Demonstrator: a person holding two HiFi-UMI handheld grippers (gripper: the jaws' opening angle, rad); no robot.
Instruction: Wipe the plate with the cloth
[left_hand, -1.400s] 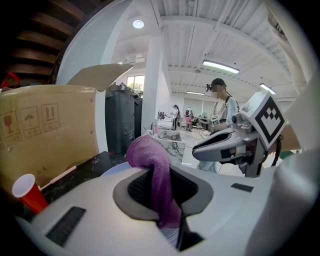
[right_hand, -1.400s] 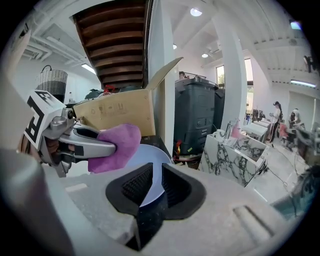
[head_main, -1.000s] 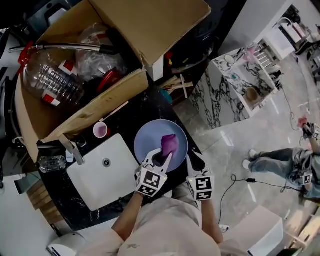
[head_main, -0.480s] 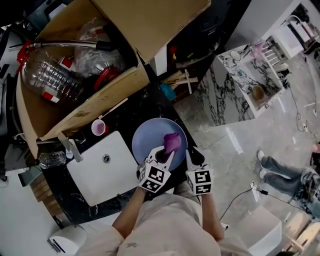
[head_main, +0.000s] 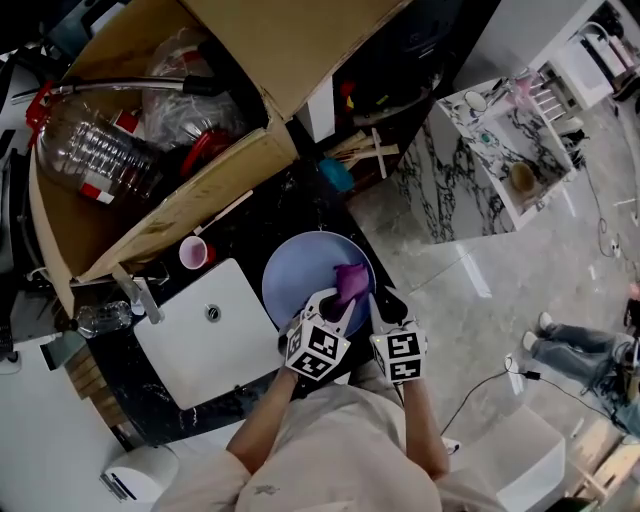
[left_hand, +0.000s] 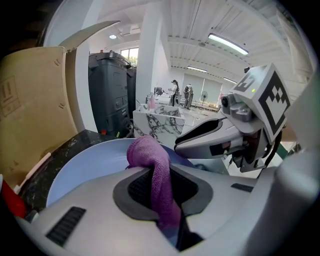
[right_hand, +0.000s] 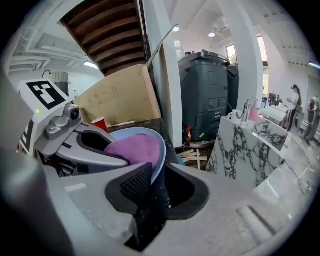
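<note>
Head view, starting at your left: an open cardboard box stands on the black counter, with a clear plastic bottle lying on its side inside it. Below the box, a faucet stands at the left edge of the white sink. A small cup sits on the counter just above the sink.

Right of the sink lies the pale blue plate, close to the counter's edge. The purple cloth is bunched on the plate's right half, touching its surface. Your left gripper reaches in over the plate's near rim. The left gripper view shows its jaws clenched on the cloth: a fold runs down between the two pads, and the rest bulges out ahead of them onto the plate.

Your right gripper sits just beside the left one, at the plate's right rim. The right gripper view shows that rim passing down between its jaws, which are clamped on it, with the cloth just inside the rim.

Farther right, beyond the counter's edge, a marble-patterned unit stands on the glossy pale floor. At the far right, a person's legs stretch across that floor, well apart from you.
</note>
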